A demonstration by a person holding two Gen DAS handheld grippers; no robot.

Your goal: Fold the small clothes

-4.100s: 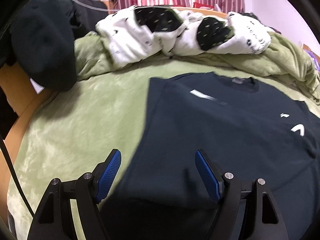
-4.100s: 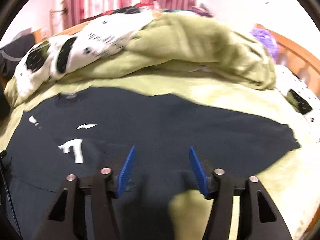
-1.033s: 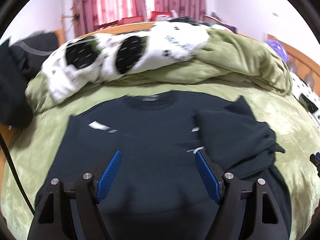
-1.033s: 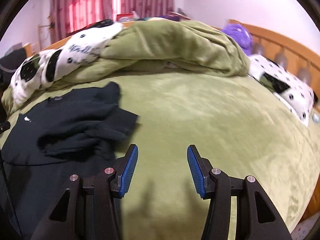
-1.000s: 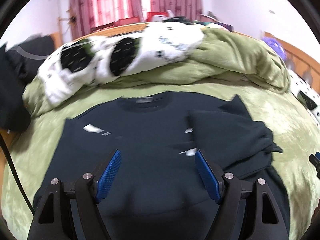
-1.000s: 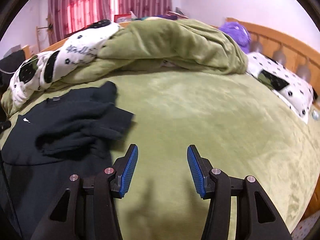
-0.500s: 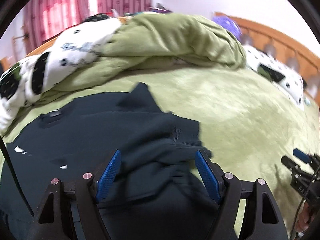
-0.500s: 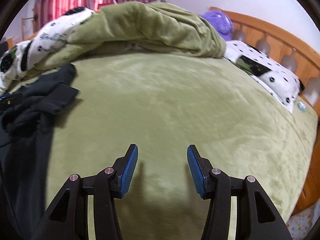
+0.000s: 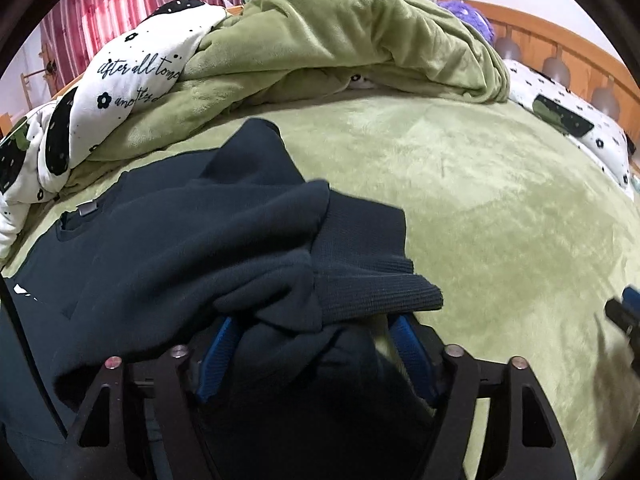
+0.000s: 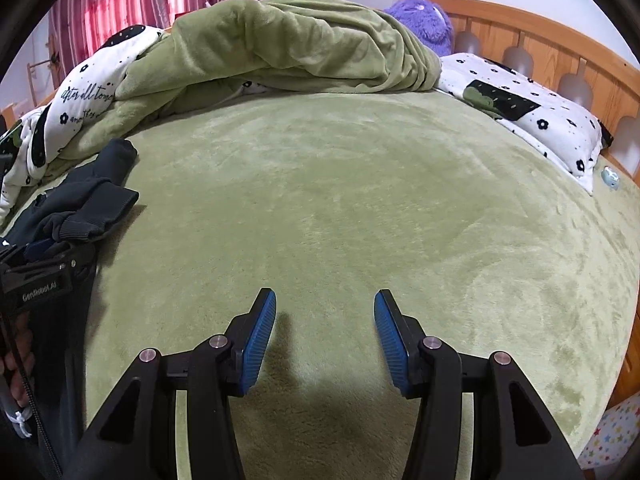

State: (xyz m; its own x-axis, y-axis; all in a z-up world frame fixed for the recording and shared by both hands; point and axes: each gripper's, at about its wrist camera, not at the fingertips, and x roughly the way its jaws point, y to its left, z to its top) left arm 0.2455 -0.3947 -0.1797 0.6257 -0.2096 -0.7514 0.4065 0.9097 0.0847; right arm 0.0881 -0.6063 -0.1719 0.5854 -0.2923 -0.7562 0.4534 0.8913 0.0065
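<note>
The step in hand looks like tidying the sleeve fold of the dark navy long-sleeved sweatshirt [image 9: 168,248], which lies flat on the light green plush bed cover [image 10: 360,200] with its ribbed-cuffed sleeve [image 9: 360,264] bunched across the body rather than laid straight. The left hand-held gripper [image 9: 316,344] sits low at that bunch: its blue-padded fingers [image 9: 410,344] stand well spread, with crumpled sleeve fabric lying over and between them, the cuff just ahead of the tips; they are not pressed on the cloth, so nothing is pinched yet. The right hand-held gripper [image 10: 325,320] hangs over bare cover, its fingers also spread and holding nothing, with the sweatshirt well off to its left. By my judgement the next move calls for the left fingers to close on the cuff and draw the sleeve flat along the body, while the right one comes across to the hem side to help with the following fold.
</note>
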